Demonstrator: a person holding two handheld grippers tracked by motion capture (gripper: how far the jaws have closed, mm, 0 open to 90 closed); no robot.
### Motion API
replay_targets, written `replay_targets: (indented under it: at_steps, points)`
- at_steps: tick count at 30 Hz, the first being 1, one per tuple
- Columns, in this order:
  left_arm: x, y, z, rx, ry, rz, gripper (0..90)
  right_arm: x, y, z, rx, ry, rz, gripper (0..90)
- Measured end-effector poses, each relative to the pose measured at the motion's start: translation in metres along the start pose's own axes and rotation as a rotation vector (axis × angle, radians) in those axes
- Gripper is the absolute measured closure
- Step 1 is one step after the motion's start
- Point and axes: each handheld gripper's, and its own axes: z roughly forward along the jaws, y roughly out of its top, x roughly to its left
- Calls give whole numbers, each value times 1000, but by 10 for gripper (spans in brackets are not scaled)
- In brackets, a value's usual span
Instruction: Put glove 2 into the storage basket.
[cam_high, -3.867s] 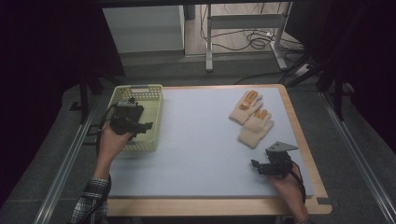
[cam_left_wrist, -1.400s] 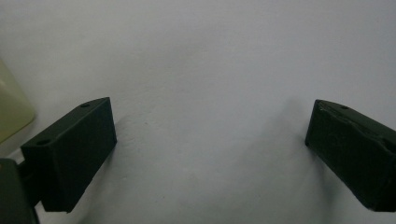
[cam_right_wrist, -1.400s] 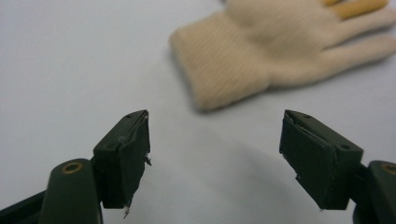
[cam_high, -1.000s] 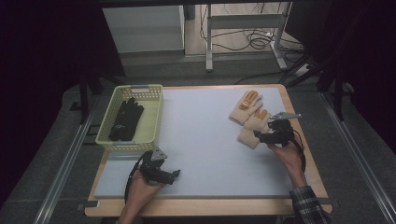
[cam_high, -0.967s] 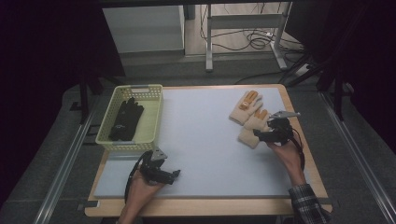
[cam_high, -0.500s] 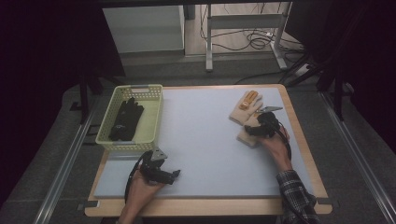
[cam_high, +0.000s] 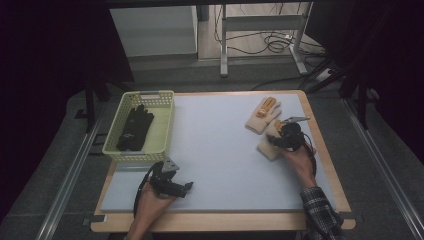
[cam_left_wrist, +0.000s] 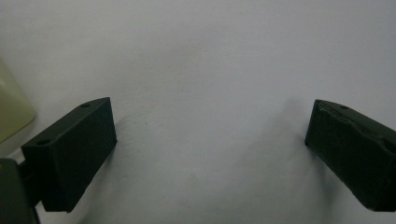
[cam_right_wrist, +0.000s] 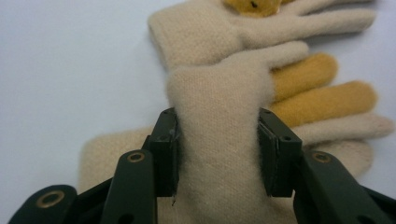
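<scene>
Beige glove (cam_right_wrist: 219, 140) bunched, hiding right hand-held gripper (cam_right_wrist: 218, 154) pads

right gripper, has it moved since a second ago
Yes. The right gripper has slid left, away from the table's right edge, onto the nearer beige glove; its fingers have just been closing and now pinch the glove.

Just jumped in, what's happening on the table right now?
The right claw has just been closing on the nearer beige glove, bunching a fold of it between its jaws; the second beige glove lies just beyond. The left claw rests open on the bare mat near the green basket, which holds a pair of black gloves.
</scene>
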Motion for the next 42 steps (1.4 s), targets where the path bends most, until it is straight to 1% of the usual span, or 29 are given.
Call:
replay_targets:
  at_steps: [1, 2, 3, 4, 5, 6, 7, 8, 9, 11, 12, 13, 14, 17, 20, 23, 24, 25, 26, 27, 30, 31, 32, 34, 36, 37, 39, 40, 42]
  points:
    - [0, 0, 0, 0, 0, 0, 22, 1, 0, -4, -4, 5, -6, 552]
    - [0, 0, 0, 0, 0, 0, 22, 1, 0, -4, -4, 5, -6, 552]
    - [0, 0, 0, 0, 0, 0, 22, 3, -1, -14, -17, 17, -14, 551]
    - [0, 0, 0, 0, 0, 0, 22, 4, -1, -20, -24, 28, -16, 550]
    - [0, 0, 0, 0, 0, 0, 22, 4, -1, -20, -24, 28, -16, 550]
    - [0, 0, 0, 0, 0, -1, 23, 10, -1, -32, -33, 43, -41, 547]
    - [0, 0, 0, 0, 0, -1, 22, 13, -1, -36, -36, 50, -48, 546]
    - [0, 0, 0, 0, 0, -1, 23, 13, -1, -36, -36, 50, -48, 546]
    - [0, 0, 0, 0, 0, -1, 23, 21, 0, -46, -49, 71, -67, 542]
    - [0, 0, 0, 1, 0, 0, 23, 30, 1, -55, -65, 103, -88, 539]
    - [0, 0, 0, 1, 0, 0, 23, 30, 1, -55, -65, 103, -88, 539]
    - [0, 0, 0, 1, 0, 0, 23, 42, 2, -62, -83, 140, -105, 538]
    - [0, 0, 0, 1, 0, -1, 23, 46, 2, -64, -87, 154, -110, 537]
    - [0, 0, 0, 1, 0, 0, 23, 64, 4, -68, -96, 206, -143, 534]
    - [0, 0, 0, 0, 1, 2, 23, 84, 8, -66, -97, 254, -178, 531]
    - [0, 0, 0, -2, 1, -2, 23, 106, 13, -57, -91, 320, -210, 528]
    - [0, 0, 0, -1, 1, 0, 23, 109, 13, -55, -88, 329, -214, 527]
    - [0, 0, 0, -1, 1, 0, 23, 118, 14, -49, -80, 347, -230, 525]
    - [0, 0, 0, -2, 1, 0, 23, 123, 14, -45, -74, 356, -243, 524]
    - [0, 0, 0, -1, 1, 0, 23, 133, 14, -37, -58, 377, -260, 521]
    - [0, 0, 0, 1, 1, 3, 23, 148, 10, -22, -30, 408, -282, 508]
    - [0, 0, 0, 0, 1, 2, 23, 158, 6, -11, -3, 418, -297, 469]
    - [0, 0, 0, 1, 1, 1, 23, 162, 3, -5, 10, 420, -302, 429]
    - [0, 0, 0, 1, 0, 2, 23, 167, 0, 0, 17, 417, -302, 357]
    - [0, 0, 0, 1, 0, 2, 23, 167, 0, -2, 4, 417, -309, 320]
    - [0, 0, 0, 1, 0, 2, 23, 165, 2, -5, -14, 409, -308, 309]
    - [0, 0, 0, 0, 0, 1, 23, 157, 8, -13, -45, 395, -286, 309]
    - [0, 0, 0, 0, 0, 1, 23, 151, 10, -17, -55, 382, -273, 311]
    - [0, 0, 0, 1, 0, 2, 23, 144, 11, -21, -59, 361, -263, 335]
